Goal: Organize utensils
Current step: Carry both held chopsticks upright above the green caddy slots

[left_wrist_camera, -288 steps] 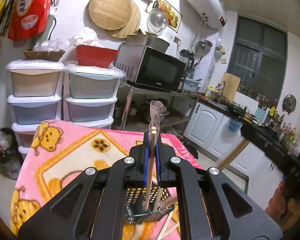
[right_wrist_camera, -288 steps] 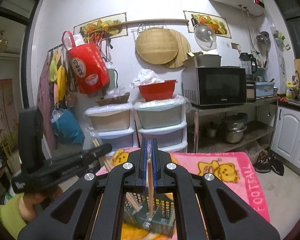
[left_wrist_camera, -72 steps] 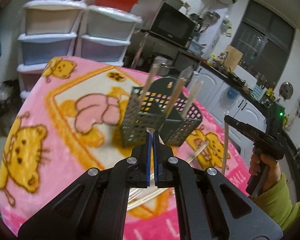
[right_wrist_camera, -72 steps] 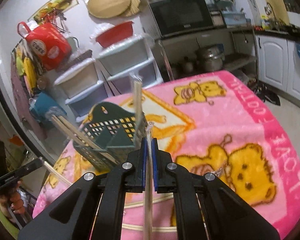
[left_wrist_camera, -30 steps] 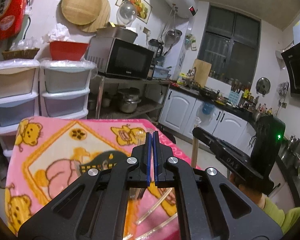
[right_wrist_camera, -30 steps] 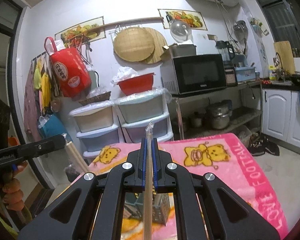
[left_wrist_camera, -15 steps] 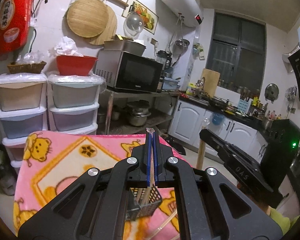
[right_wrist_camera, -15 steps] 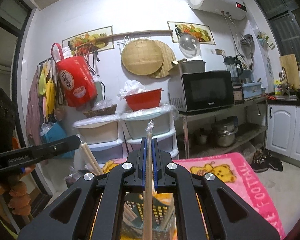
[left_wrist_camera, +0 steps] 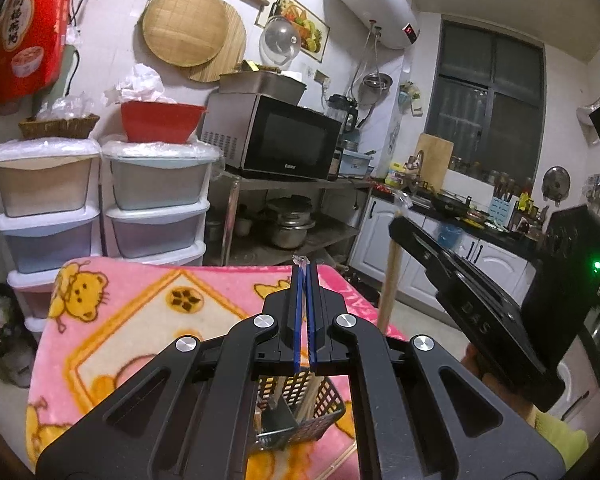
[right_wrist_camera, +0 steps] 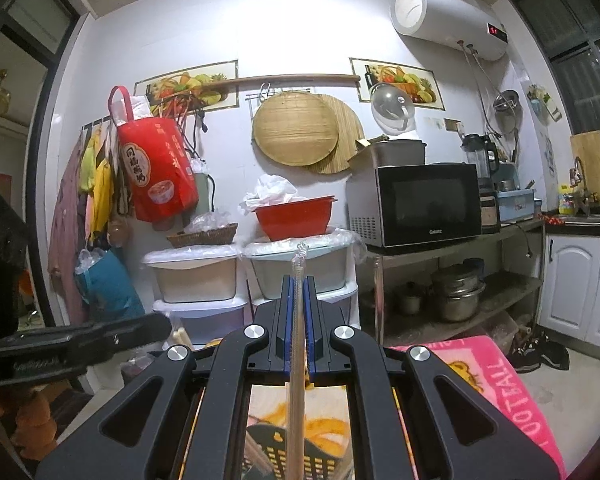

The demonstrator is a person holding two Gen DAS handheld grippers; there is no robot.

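Wooden chopstick (right_wrist_camera: pixel 297 380) clamped upright in right gripper (right_wrist_camera: pixel 299 280), above basket (right_wrist_camera: pixel 300 458).

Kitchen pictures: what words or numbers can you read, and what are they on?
"Galanz": microwave door.
"FOOTBALL", first letter partly hidden: pink blanket.
"DAS": right hand-held gripper, its side.
Chinese characters: red bag; too unclear to copy.
Red digits: water heater; too small to read.
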